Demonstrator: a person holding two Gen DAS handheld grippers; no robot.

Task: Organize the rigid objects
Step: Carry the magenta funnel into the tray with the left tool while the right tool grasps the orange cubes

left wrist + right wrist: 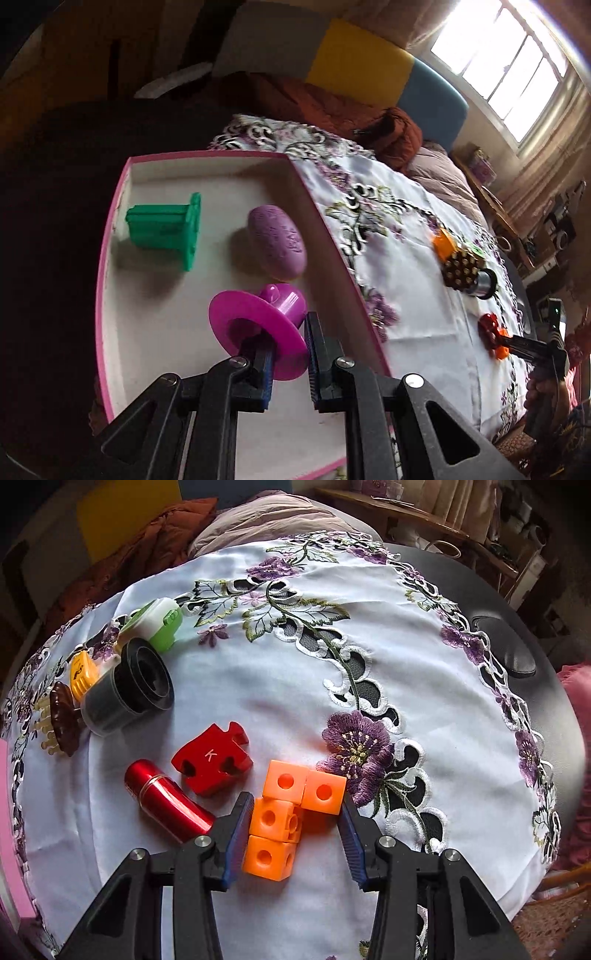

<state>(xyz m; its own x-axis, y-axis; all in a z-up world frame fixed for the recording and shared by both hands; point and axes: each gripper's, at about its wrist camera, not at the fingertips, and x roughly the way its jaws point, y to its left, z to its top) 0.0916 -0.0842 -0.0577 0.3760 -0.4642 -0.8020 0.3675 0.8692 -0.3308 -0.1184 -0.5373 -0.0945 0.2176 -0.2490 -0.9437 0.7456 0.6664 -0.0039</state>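
Observation:
My left gripper [290, 343] is shut on the rim of a magenta toy cup with a saucer [255, 325], held over the pink-rimmed white tray [207, 157]. In the tray lie a green plastic block [166, 230] and a purple oval soap [277, 242]. My right gripper [293, 834] is open, its fingers on either side of an orange cluster of linked cubes [291, 808] on the embroidered white cloth [369, 657]. The left finger touches the cluster; the right one stands just clear of it. A red puzzle piece marked K [212, 758] and a red metal tube [166, 799] lie just left.
Farther left on the cloth are a black cylinder [129, 686], a green-and-white item [155, 626], a yellow piece [83, 674] and a brown brush [62, 720]. A black table edge with a dark pad [506, 650] lies right. Bedding and a cushion lie beyond.

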